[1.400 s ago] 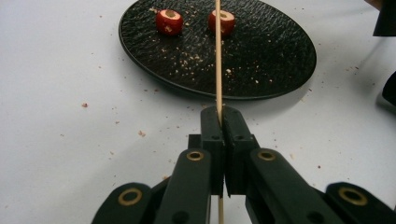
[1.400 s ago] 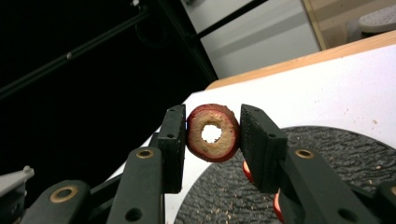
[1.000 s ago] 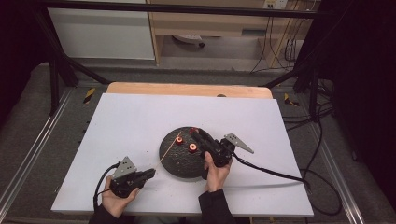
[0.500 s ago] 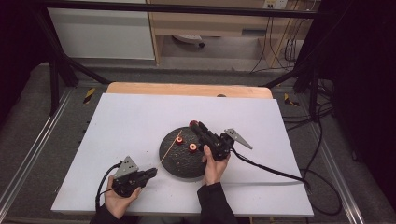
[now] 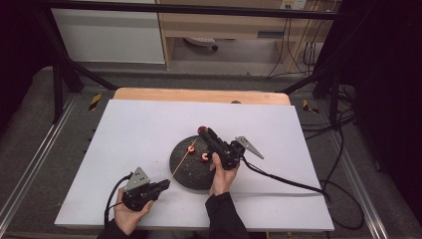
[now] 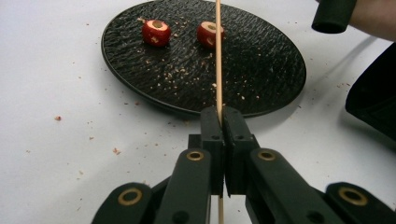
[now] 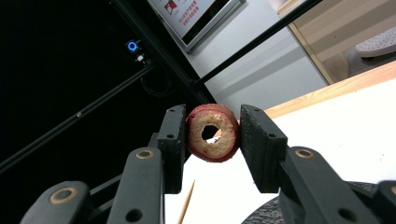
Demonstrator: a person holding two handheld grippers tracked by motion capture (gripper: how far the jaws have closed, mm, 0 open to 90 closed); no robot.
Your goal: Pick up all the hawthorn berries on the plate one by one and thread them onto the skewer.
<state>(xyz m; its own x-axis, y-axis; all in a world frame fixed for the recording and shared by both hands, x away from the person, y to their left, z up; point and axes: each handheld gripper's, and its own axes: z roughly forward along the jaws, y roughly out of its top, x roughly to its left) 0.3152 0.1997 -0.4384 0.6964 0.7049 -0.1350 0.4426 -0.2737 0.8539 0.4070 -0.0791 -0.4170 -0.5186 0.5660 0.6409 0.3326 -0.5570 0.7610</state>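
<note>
A round black plate [image 5: 196, 174] lies at the table's middle with two red cored fruit rings [image 6: 156, 31] on it. My left gripper [image 5: 163, 185] [image 6: 219, 116], at the front left of the plate, is shut on a thin wooden skewer [image 6: 218, 56] that slants out over the plate [image 6: 261, 70]. My right gripper [image 5: 203, 131] [image 7: 212, 133] hangs above the plate's far edge, shut on a third red ring with a hole through its pale centre [image 7: 212, 132]. The skewer's tip [image 7: 186, 205] shows below that ring.
Crumbs are scattered over the plate and the white table top [image 5: 139, 129]. A black cable [image 5: 283, 180] trails from the right gripper across the table to the right. A wooden edge [image 5: 199, 94] borders the far side; black frame bars stand around.
My right gripper has risen from the plate and swung toward its far edge with the ring in it. The left gripper with the skewer has hardly moved.
</note>
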